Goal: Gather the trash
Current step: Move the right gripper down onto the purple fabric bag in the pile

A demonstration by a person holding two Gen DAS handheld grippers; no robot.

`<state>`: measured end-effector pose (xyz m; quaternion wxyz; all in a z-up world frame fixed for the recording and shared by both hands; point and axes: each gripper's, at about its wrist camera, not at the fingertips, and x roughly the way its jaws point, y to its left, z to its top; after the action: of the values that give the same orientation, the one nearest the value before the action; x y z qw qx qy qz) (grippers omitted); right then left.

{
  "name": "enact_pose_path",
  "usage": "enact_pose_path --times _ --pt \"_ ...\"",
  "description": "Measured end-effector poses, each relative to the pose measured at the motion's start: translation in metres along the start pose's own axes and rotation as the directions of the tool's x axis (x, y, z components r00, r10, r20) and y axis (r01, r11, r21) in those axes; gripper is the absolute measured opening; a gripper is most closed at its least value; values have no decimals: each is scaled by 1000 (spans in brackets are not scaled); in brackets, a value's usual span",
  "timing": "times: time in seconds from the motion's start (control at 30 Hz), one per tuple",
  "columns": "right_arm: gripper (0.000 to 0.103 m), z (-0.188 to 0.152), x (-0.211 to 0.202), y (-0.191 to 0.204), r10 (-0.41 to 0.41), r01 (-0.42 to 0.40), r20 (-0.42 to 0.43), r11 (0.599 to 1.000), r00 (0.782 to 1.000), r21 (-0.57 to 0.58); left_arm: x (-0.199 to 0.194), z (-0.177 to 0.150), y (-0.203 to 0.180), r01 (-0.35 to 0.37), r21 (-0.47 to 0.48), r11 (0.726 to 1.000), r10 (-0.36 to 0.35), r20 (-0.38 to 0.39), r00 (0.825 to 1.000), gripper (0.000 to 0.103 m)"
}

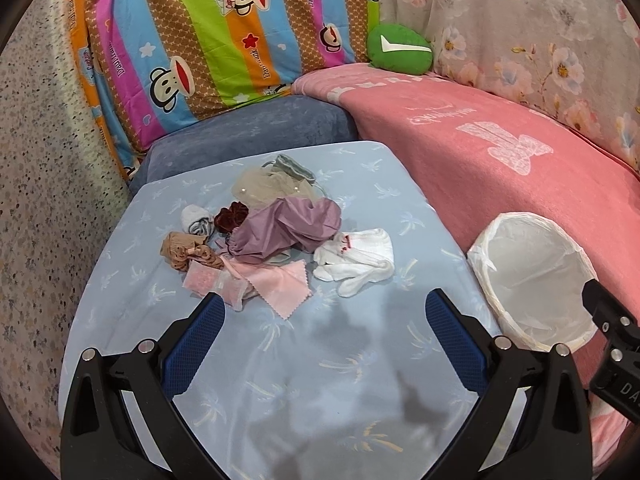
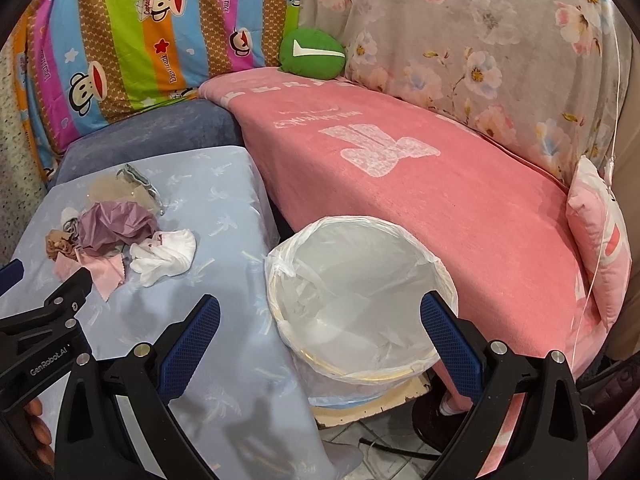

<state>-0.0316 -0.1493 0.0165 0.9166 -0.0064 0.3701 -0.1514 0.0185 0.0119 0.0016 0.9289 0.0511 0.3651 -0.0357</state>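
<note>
A heap of cloth scraps lies on the light blue table cover (image 1: 320,380): a crumpled mauve fabric (image 1: 288,230), white socks (image 1: 356,260), a pink cloth square (image 1: 280,284), a tan scrunchie (image 1: 186,252), a dark red scrunchie (image 1: 231,218) and beige netting (image 1: 268,188). My left gripper (image 1: 324,320) hovers open just in front of the heap, holding nothing. A bin with a white liner (image 2: 352,304) stands to the right of the table. My right gripper (image 2: 320,324) is open above the bin's near rim. In the right wrist view the heap (image 2: 116,232) lies to the left.
A pink blanket (image 2: 440,200) covers the sofa behind the bin. A green plush (image 1: 400,48), a striped cartoon quilt (image 1: 224,32) and a floral cover (image 2: 480,48) sit at the back. A blue-grey cushion (image 1: 248,132) lies behind the table. Tiled floor (image 2: 380,440) shows below the bin.
</note>
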Motion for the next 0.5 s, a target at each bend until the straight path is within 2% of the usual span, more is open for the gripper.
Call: enact_pose_path --times 0.27,0.5 --pt "97 13 7 28 38 -38 18 999 999 -15 20 7 36 -2 -64 998 -1 -42 999 96" --pt "97 22 17 56 88 -87 21 996 996 -19 38 9 79 -56 -114 992 51 -49 997 96"
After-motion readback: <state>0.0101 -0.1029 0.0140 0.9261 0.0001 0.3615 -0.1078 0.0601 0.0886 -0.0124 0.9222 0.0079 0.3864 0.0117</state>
